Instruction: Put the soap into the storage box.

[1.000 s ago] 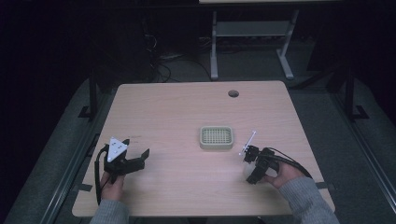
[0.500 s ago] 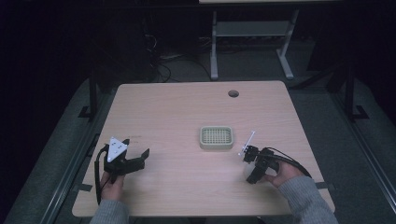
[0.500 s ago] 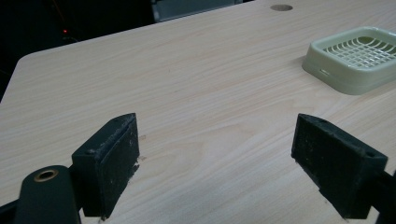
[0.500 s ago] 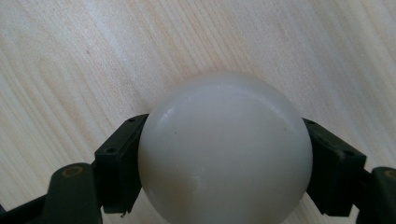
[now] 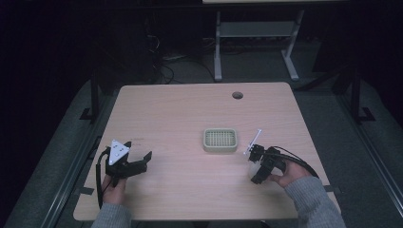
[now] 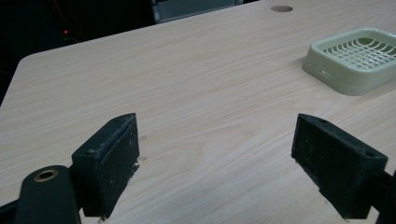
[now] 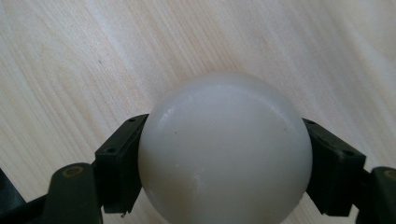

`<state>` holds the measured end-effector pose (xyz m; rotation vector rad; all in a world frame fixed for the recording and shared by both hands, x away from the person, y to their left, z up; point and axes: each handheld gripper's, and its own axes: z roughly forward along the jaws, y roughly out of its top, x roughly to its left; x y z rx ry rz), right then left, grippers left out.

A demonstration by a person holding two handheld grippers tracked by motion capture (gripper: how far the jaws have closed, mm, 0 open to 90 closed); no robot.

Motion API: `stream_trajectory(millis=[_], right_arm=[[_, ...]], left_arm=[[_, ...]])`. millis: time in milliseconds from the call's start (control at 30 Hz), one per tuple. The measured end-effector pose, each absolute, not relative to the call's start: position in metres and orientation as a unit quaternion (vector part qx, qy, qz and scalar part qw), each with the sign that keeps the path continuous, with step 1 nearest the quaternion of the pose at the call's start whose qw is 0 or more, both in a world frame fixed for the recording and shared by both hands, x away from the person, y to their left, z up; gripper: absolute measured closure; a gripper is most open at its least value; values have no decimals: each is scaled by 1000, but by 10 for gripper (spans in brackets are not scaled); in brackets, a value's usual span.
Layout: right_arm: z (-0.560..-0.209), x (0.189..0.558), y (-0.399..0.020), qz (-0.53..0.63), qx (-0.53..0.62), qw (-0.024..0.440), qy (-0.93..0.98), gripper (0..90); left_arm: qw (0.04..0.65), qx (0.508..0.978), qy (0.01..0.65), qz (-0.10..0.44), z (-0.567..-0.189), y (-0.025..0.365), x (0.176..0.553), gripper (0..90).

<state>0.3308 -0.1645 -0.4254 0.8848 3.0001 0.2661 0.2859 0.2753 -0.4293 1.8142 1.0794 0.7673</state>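
Nothing moved; right gripper (image 7: pixel 224 186) clamps white ball (image 7: pixel 225 149), left gripper (image 6: pixel 229 163) jaws apart.

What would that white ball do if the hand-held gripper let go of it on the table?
The white ball is round and smooth, so it would probably roll across the flat table. Its glossy surface may slip between the right hand-held gripper jaws. It looks rigid, undented where pinched.

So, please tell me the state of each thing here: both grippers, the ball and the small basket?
Left gripper: open, jaws wide apart, nothing between them.
Right gripper: shut on the white ball.
White ball: clamped between the right gripper's jaws, above the table.
Green basket: upright on the table, empty.
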Motion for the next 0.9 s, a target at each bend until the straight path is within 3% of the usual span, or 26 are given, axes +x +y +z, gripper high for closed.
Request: stream_trajectory(millis=[900], right_arm=[[-403,345,-158,101,272,0,957,235]], left_arm=[[433,730,431,306,-429,275,286,148]])
